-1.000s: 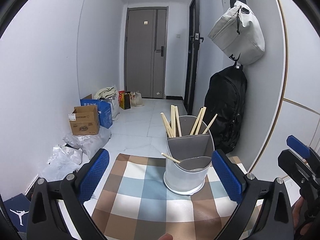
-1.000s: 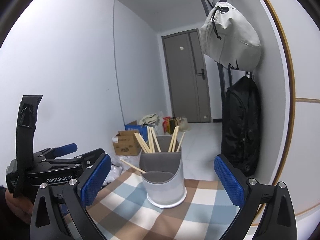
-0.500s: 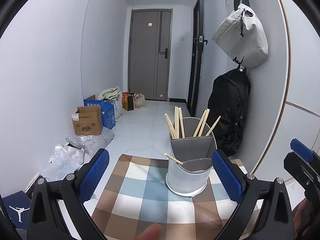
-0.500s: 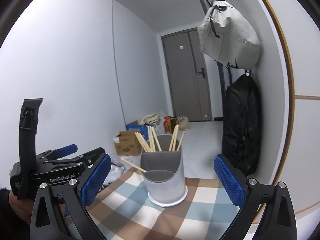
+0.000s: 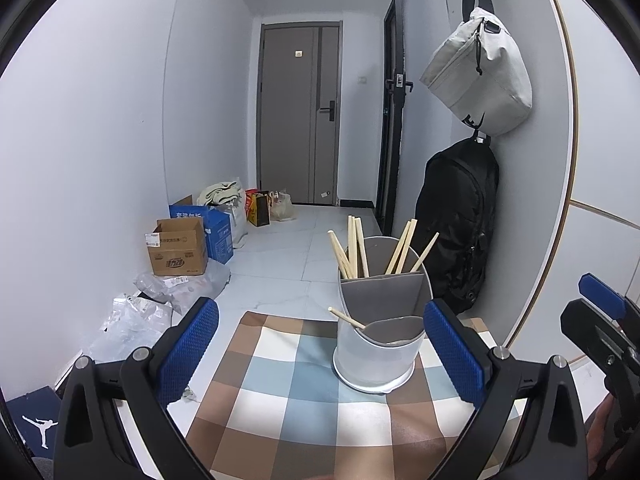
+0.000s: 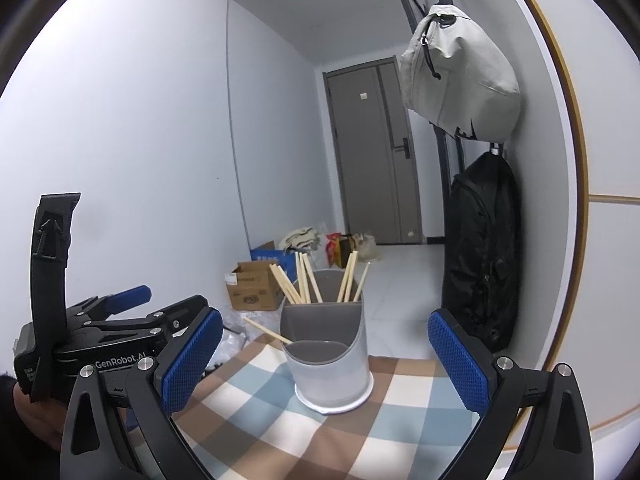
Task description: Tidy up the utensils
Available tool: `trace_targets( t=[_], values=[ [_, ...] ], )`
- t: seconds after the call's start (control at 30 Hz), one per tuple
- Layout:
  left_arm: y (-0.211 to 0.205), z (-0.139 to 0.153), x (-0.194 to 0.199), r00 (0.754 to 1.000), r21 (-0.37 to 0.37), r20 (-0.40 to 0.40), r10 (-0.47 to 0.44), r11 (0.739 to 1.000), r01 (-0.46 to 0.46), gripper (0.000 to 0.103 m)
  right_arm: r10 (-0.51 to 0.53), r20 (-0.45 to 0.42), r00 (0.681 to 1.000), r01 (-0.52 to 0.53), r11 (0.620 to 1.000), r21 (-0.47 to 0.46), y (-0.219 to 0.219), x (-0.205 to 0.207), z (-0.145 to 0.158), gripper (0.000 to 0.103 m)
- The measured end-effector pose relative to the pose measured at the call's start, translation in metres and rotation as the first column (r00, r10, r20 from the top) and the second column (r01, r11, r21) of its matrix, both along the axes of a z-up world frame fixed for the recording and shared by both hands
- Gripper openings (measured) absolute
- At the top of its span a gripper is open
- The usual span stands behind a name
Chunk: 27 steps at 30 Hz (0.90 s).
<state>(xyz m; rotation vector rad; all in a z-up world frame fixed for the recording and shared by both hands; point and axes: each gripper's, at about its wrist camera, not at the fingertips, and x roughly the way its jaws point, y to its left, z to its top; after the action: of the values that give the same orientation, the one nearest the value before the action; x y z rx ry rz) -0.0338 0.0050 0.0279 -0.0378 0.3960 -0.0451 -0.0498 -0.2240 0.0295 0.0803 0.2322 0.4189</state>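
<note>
1. Both tools hang wide apart and hold nothing: the left gripper (image 5: 318, 354) and the right gripper (image 6: 326, 354) each frame the holder between blue pads (image 5: 188, 346).
2. Compared with a second ago, both cameras have tipped upward and eased back a little; the holder sits lower in each view and more ceiling shows.
3. The checked tablecloth (image 5: 280, 396) carries the grey utensil holder (image 5: 378, 352), which stands upright near its far edge and has not shifted.
4. Wooden chopsticks (image 5: 354, 246) stand in the tall rear compartment; a single chopstick (image 6: 266, 331) leans out of the low front pocket, which may also hold something flat, too dim to name.
5. Nothing loose shows on the cloth, so the sorting looks close to done.
6. Beyond, a black backpack (image 5: 456, 220) and a pale sling bag (image 5: 478, 80) hang on the wall.
</note>
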Motion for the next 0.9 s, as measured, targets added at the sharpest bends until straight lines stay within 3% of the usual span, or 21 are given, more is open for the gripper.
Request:
trace_targets(
  t=[0.9],
  values=[
    [-0.0022, -0.0024, 0.0004, 1.0, 0.01, -0.006, -0.001, 1.0, 0.001, 0.1, 0.014, -0.007, 1.0, -0.014, 1.0, -0.005, 0.0036, -0.0031, -0.0008, 0.103]
  ],
)
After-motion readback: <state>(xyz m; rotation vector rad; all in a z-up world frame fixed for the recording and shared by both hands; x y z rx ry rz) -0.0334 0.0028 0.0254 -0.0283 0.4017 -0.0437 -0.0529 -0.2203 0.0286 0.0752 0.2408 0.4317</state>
